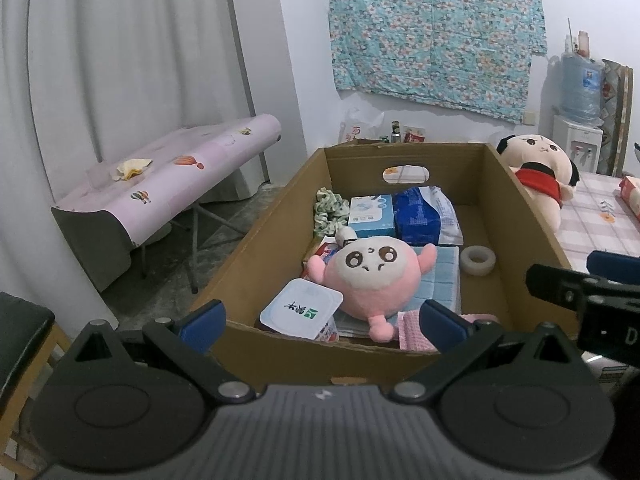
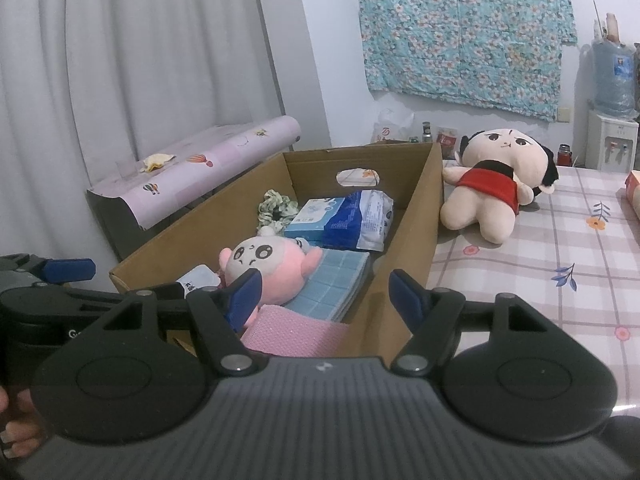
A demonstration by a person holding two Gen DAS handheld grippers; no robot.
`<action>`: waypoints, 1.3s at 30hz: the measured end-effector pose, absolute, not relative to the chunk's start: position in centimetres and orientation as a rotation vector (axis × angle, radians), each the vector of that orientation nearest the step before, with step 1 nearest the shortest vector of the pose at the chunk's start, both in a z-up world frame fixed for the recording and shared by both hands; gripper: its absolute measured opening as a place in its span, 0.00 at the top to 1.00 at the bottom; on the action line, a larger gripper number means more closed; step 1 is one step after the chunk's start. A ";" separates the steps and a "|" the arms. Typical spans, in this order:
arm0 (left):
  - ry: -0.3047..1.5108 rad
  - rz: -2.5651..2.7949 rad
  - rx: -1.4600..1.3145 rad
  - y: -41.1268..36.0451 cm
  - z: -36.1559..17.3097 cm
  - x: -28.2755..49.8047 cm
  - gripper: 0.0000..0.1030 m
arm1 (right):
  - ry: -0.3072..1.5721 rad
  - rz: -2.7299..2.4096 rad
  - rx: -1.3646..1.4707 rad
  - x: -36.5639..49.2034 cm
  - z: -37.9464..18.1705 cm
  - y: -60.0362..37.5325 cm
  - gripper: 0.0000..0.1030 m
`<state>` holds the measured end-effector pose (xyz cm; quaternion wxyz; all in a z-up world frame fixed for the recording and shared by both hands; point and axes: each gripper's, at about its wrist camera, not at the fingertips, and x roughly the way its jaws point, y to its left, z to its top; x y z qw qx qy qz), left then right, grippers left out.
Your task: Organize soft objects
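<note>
I have both claws at the near end of the box point(image 1: 280, 208), and neither holds anything. My left claw point(image 1: 320, 320) is spread wide, its blue pads on either side of the near wall. My right claw point(image 2: 324, 292) is spread too, sitting over the box's near right corner.

The thing still outside is the doll point(image 2: 492, 184), the cream plush in the red top. It lies on its back on the checked table point(image 2: 560, 300), ahead and to the right of my right claw, well apart from it, with one arm close to the box's far right corner. I can't tell whether it touches the cardboard.

I judge it light and very soft: it will squash under the pads, not slide off them. The big head is too wide and would bulge out of a pinch. I would take the body at the red top, or a leg, where the stuffing is narrow enough for the pads to close round. Held by a limb it will dangle and swing, so I would carry it slowly over the wall.

Inside, just ahead of my left claw, the pink plush point(image 1: 372, 272) lies face up on a blue pad point(image 1: 444, 276), with a tub point(image 1: 302, 308) to its left. Bare floor shows ahead and right near the tape roll point(image 1: 478, 261), so I think the doll fits there.
</note>
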<state>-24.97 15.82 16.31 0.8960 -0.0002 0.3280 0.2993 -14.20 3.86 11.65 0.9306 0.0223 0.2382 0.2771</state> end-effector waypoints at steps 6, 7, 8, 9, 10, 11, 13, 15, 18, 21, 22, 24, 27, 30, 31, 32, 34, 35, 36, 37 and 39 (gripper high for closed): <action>0.684 0.620 -0.001 15.8 16.4 -25.0 0.00 | 0.494 0.568 0.048 -14.1 11.4 3.7 0.32; 0.685 0.621 -0.003 15.9 16.5 -25.0 0.00 | 0.495 0.566 0.049 -14.1 11.4 3.7 0.32; 0.685 0.619 -0.001 15.9 16.5 -25.0 0.00 | 0.495 0.565 0.049 -14.0 11.4 3.7 0.32; 0.685 0.621 -0.001 15.8 16.5 -25.0 0.00 | 0.495 0.563 0.051 -14.0 11.3 3.7 0.32; 0.685 0.621 0.001 15.9 16.5 -25.1 0.00 | 0.494 0.561 0.053 -14.0 11.4 3.6 0.32; 0.685 0.619 0.001 15.8 16.5 -25.0 0.00 | 0.492 0.562 0.053 -14.1 11.4 3.6 0.32; 0.684 0.620 0.004 15.8 16.5 -25.1 0.00 | 0.486 0.569 0.052 -14.2 11.5 3.7 0.32; 0.683 0.619 0.005 15.7 16.5 -25.0 0.00 | 0.486 0.571 0.052 -14.2 11.5 3.8 0.32; 0.684 0.619 0.005 15.7 16.5 -24.9 0.00 | 0.486 0.571 0.053 -14.3 11.5 3.8 0.32; 0.683 0.618 0.005 15.7 16.5 -24.9 0.00 | 0.487 0.569 0.060 -14.2 11.6 3.6 0.32; 0.683 0.618 0.005 15.7 16.5 -25.0 0.00 | 0.487 0.568 0.062 -14.3 11.6 3.5 0.32; 0.684 0.619 0.007 15.7 16.5 -25.0 0.00 | 0.487 0.564 0.066 -14.3 11.6 3.4 0.32; 0.684 0.619 0.005 15.7 16.5 -25.0 0.00 | 0.487 0.559 0.069 -14.1 11.6 3.3 0.32; 0.684 0.618 0.007 15.7 16.5 -25.0 0.00 | 0.487 0.558 0.070 -14.1 11.5 3.3 0.32; 0.683 0.619 0.009 15.7 16.6 -24.9 0.00 | 0.488 0.558 0.070 -14.1 11.5 3.3 0.32; 0.682 0.620 0.010 15.7 16.6 -24.9 0.00 | 0.488 0.559 0.070 -14.1 11.5 3.3 0.32; 0.680 0.617 0.009 15.7 16.6 -24.9 0.00 | 0.488 0.560 0.068 -14.1 11.5 3.3 0.32; 0.679 0.618 0.008 15.8 16.7 -24.9 0.00 | 0.488 0.559 0.068 -14.1 11.5 3.3 0.32; 0.678 0.616 0.008 15.8 16.8 -24.9 0.00 | 0.488 0.560 0.067 -14.1 11.5 3.3 0.32; 0.678 0.616 0.008 15.9 16.8 -24.9 0.00 | 0.489 0.560 0.066 -14.1 11.5 3.3 0.32; 0.680 0.617 0.009 15.9 16.8 -24.9 0.00 | 0.489 0.560 0.067 -14.0 11.5 3.3 0.32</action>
